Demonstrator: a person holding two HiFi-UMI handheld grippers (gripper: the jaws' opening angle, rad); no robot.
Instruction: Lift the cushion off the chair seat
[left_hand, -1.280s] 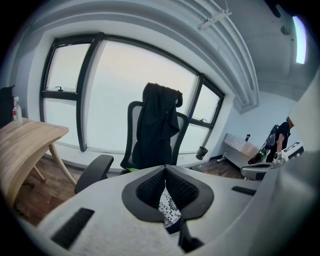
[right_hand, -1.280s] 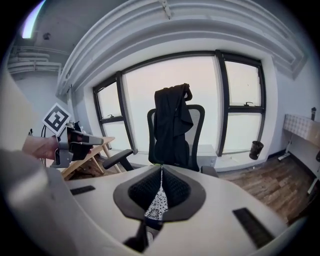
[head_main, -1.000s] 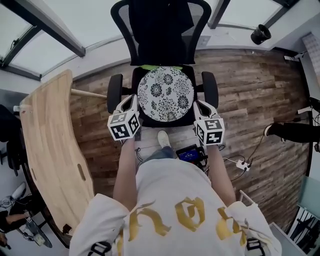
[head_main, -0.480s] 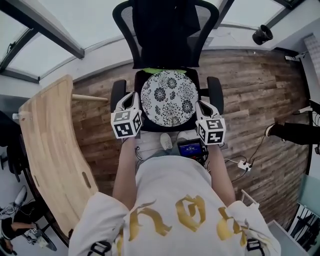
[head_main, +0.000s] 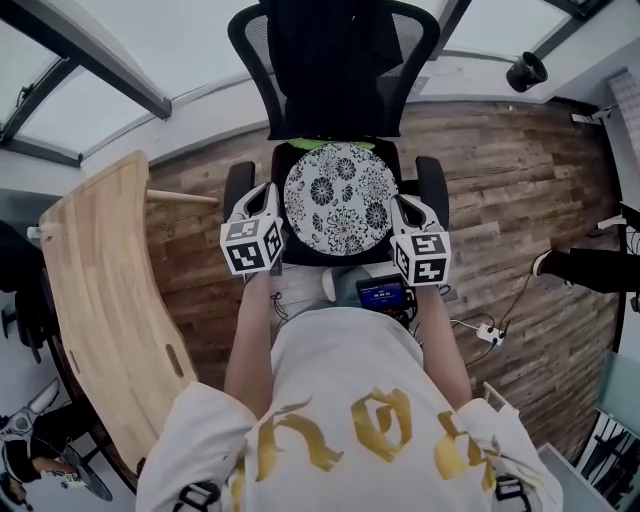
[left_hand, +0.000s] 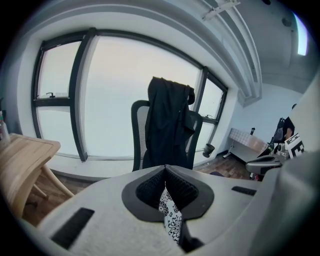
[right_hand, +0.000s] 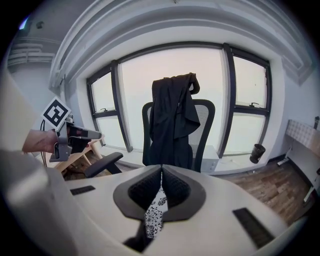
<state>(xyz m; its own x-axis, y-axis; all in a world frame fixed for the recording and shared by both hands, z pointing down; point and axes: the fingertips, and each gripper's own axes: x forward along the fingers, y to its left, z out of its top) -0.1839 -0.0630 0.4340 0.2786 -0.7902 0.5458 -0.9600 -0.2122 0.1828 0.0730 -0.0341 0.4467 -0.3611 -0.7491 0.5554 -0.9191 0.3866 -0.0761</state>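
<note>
No word or number can be read with certainty. The shirt (head_main: 350, 420) bears large gold ornate letters, not legible. The small screen (head_main: 380, 294) shows lines too tiny to read. The marker cubes (head_main: 250, 246) (head_main: 420, 260) carry only black-and-white square patterns.

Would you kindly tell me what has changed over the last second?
Nothing was taken or released. The left gripper and right gripper stay shut on opposite edges of the cushion, still over the chair seat. Only the head view drifted slightly, and the blue-screened device now hides more of the person's shoe.
</note>
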